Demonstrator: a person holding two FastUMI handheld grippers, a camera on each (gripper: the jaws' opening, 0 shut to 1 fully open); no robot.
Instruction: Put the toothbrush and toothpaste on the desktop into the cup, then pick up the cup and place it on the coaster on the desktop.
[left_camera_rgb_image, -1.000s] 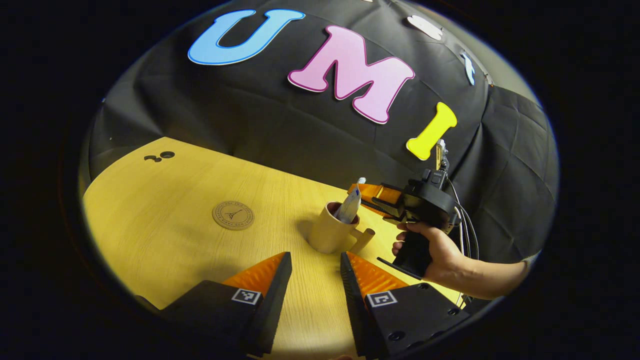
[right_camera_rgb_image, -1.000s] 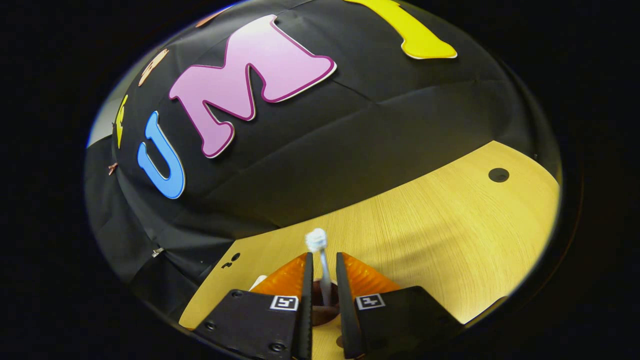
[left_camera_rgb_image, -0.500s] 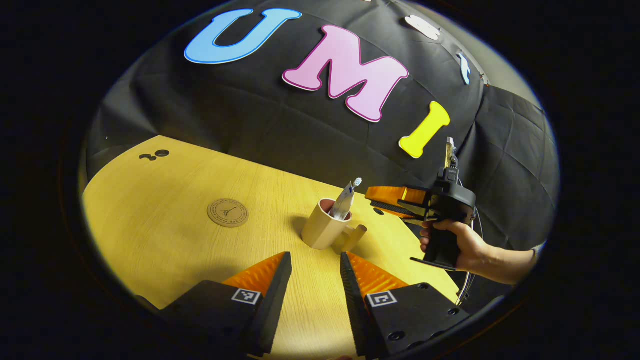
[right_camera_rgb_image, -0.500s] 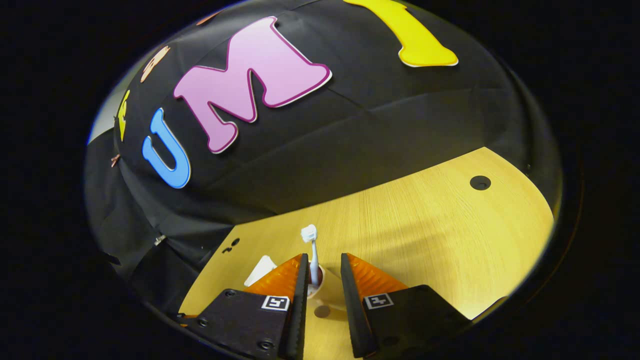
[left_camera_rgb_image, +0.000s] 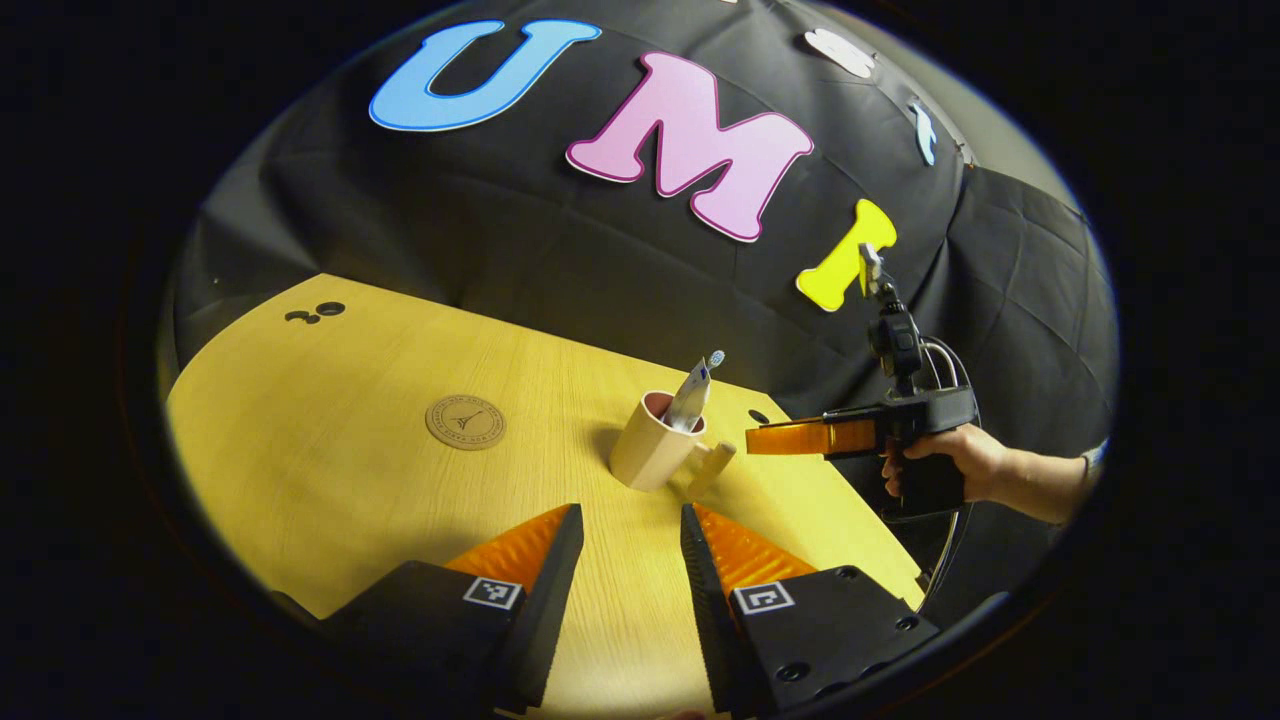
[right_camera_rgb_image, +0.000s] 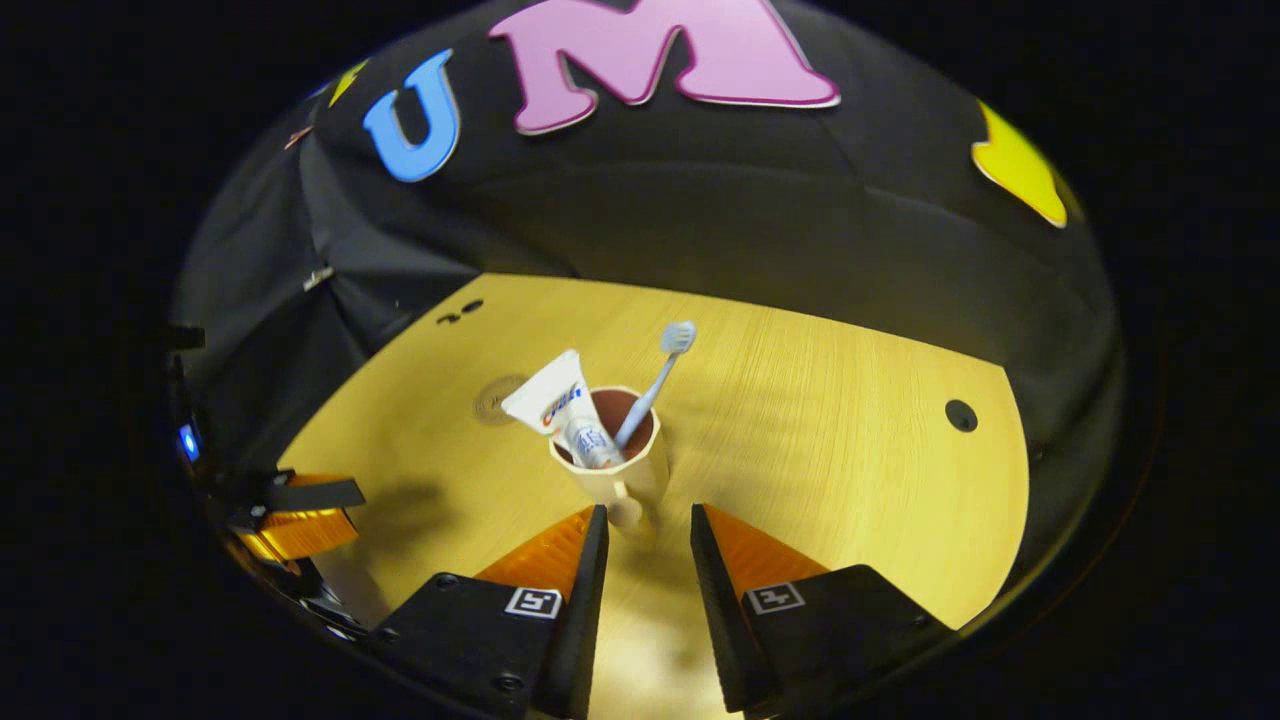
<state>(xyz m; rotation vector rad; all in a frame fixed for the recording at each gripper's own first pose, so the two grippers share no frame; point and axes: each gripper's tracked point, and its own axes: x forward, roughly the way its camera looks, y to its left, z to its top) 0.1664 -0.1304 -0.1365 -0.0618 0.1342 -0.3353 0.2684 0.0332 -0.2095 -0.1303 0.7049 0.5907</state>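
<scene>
The cup (right_camera_rgb_image: 612, 468) stands mid-tabletop (right_camera_rgb_image: 850, 450) holding toothbrush (right_camera_rgb_image: 655, 380) and toothpaste (right_camera_rgb_image: 562, 405), bare wood all round. The left gripper view adds the coaster (left_camera_rgb_image: 465, 422) well apart. Both the right tongs (right_camera_rgb_image: 645, 540) and left tongs (left_camera_rgb_image: 628, 545) gape empty.

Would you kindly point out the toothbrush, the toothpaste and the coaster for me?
toothbrush (right_camera_rgb_image: 678, 337), right gripper view, on its bristle head.
toothpaste (right_camera_rgb_image: 556, 403), right gripper view, on the tube's flat end.
coaster (left_camera_rgb_image: 465, 422), left gripper view, on its printed middle.
</scene>
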